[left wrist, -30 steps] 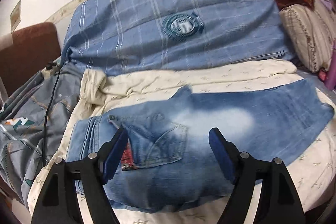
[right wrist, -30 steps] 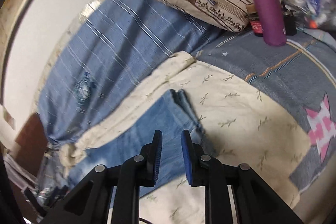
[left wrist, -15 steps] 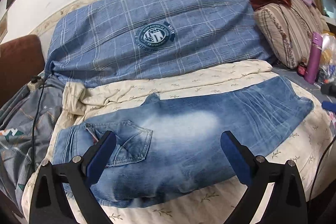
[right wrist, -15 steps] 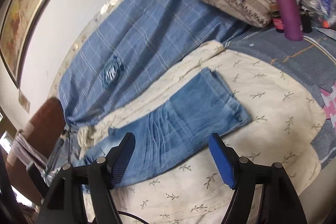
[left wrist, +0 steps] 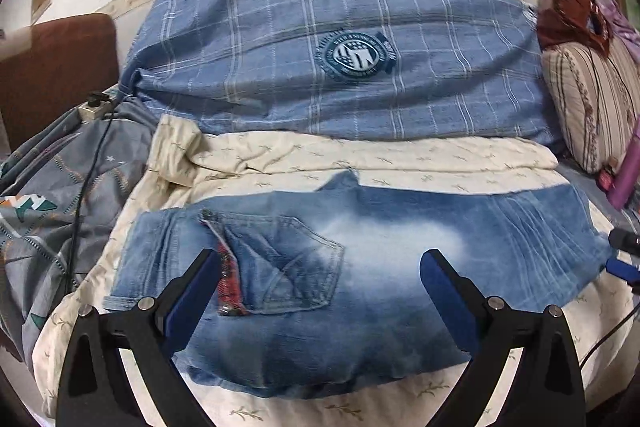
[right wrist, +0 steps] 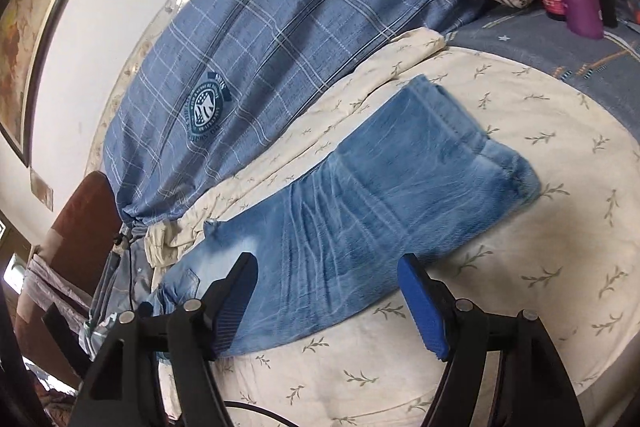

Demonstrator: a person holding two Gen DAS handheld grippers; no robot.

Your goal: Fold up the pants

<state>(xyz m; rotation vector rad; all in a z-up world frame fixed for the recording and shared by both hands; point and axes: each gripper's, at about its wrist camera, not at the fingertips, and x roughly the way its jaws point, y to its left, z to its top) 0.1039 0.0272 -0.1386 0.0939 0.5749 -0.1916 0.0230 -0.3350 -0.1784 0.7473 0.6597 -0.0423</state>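
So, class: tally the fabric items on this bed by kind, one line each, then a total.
Jeans: 1
Blue plaid blanket: 1
Cream leaf-print sheet: 1
Striped pillow: 1
Grey patterned quilt: 1
Total: 5

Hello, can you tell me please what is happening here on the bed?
A person is folding a pair of jeans with a handheld gripper in each hand. The jeans lie flat on a cream sheet, already folded lengthwise, one leg on top of the other. The left gripper hovers over the waist end by the back pocket, and the right gripper hovers over the legs near the hems. Both are open and hold nothing.
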